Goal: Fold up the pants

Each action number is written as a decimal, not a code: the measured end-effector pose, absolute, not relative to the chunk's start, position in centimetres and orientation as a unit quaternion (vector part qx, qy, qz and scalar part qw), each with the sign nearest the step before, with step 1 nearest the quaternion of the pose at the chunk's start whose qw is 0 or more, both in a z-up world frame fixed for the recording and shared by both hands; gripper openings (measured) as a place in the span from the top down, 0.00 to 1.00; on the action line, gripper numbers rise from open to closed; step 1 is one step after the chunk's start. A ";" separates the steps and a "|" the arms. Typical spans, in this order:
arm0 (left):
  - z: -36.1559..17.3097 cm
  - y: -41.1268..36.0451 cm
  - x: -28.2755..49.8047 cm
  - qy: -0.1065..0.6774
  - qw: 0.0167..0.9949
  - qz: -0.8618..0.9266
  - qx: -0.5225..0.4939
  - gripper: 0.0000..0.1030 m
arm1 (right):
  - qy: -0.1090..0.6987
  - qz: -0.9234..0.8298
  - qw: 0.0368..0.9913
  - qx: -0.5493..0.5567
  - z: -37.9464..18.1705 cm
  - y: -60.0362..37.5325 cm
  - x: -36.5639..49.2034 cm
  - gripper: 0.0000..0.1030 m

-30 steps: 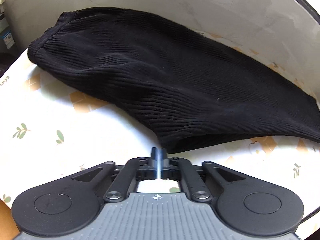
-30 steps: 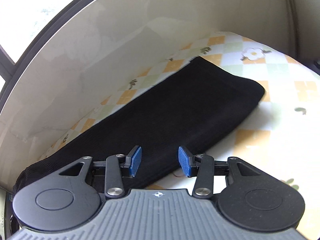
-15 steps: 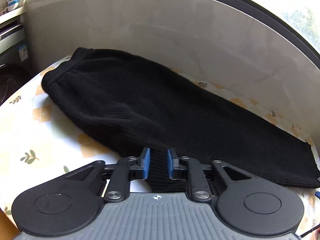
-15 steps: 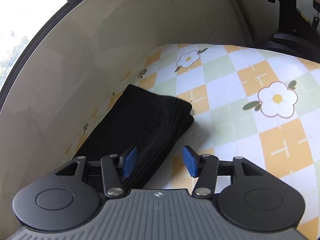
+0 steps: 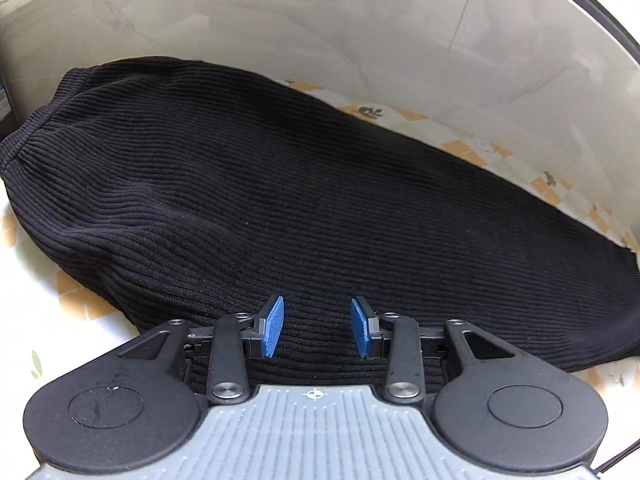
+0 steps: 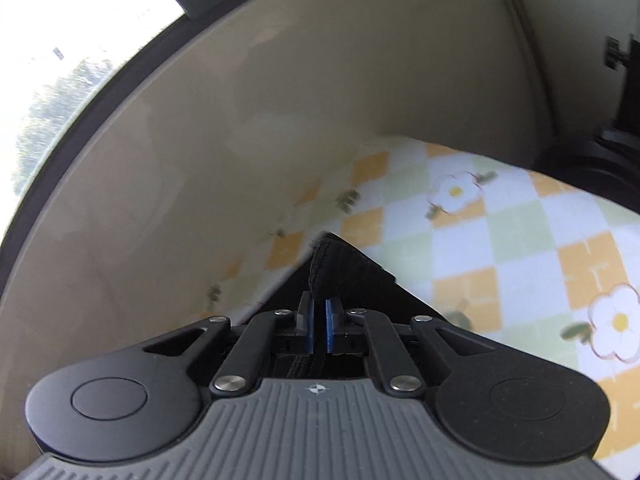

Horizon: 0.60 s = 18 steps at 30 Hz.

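Through the left wrist camera we see black ribbed pants (image 5: 320,208) lying lengthwise on a table covered by a checked cloth (image 5: 76,300) printed with flowers and leaves, close along a pale wall panel (image 5: 320,20). The gathered waistband (image 5: 36,128) sits at the far left of that view, and the legs run off to the right. Our left gripper (image 5: 317,328) hangs over the near edge of the pants with its blue pads (image 5: 274,326) spread apart; its jaws have just been opening, the fabric lies under and between them, and neither pad presses on it. Through the right wrist camera, which is somewhat blurred, we see our right gripper (image 6: 319,322) with its jaws just drawn together, pinching a bunched fold of the black pants (image 6: 340,272) between the blue pads. The fabric rises in a peak in front of the fingertips, and the cloth's orange, green and white squares with white flowers (image 6: 456,192) spread out to the right. A dark window frame (image 6: 120,76) curves above the pale wall in that view, with bright daylight beyond it.
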<state>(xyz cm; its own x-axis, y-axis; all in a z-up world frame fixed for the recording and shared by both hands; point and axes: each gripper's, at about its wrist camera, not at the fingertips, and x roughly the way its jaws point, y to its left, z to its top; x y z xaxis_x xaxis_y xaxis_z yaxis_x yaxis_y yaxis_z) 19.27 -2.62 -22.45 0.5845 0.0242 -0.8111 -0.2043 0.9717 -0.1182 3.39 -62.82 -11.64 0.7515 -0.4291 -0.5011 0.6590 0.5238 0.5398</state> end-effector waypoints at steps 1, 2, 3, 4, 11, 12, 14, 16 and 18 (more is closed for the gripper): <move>-22.6 -2.7 19.3 0.451 0.885 0.067 -0.097 0.62 | 0.137 -0.298 0.872 0.362 -10.3 -62.8 3.7 0.95; -22.9 -2.9 19.3 0.451 0.885 0.069 -0.094 0.62 | 0.121 -0.286 0.883 0.353 -9.0 -62.7 3.8 0.95; -23.0 -3.0 19.3 0.450 0.885 0.071 -0.092 0.62 | 0.112 -0.280 0.888 0.348 -8.3 -62.8 3.7 0.95; -23.2 -4.1 19.8 0.450 0.886 0.071 -0.091 0.62 | 0.108 -0.280 0.889 0.347 -8.0 -63.0 3.5 0.95; -23.9 -4.5 20.2 0.457 0.884 0.067 -0.077 0.61 | 0.214 -0.364 0.810 0.406 -16.5 -64.9 -0.1 0.95; -23.9 -4.5 20.1 0.457 0.884 0.066 -0.077 0.61 | 0.230 -0.373 0.798 0.413 -17.8 -65.0 -0.6 0.95; -24.0 -4.5 20.2 0.457 0.884 0.063 -0.076 0.61 | 0.240 -0.385 0.778 0.435 -19.4 -64.9 -1.9 0.94; -24.0 -4.5 20.3 0.459 0.883 0.062 -0.076 0.61 | 0.226 -0.386 0.770 0.455 -19.8 -64.5 -2.9 0.93; -23.8 -4.2 20.1 0.462 0.881 0.063 -0.080 0.61 | 0.225 -0.392 0.768 0.454 -19.6 -64.0 -3.3 0.92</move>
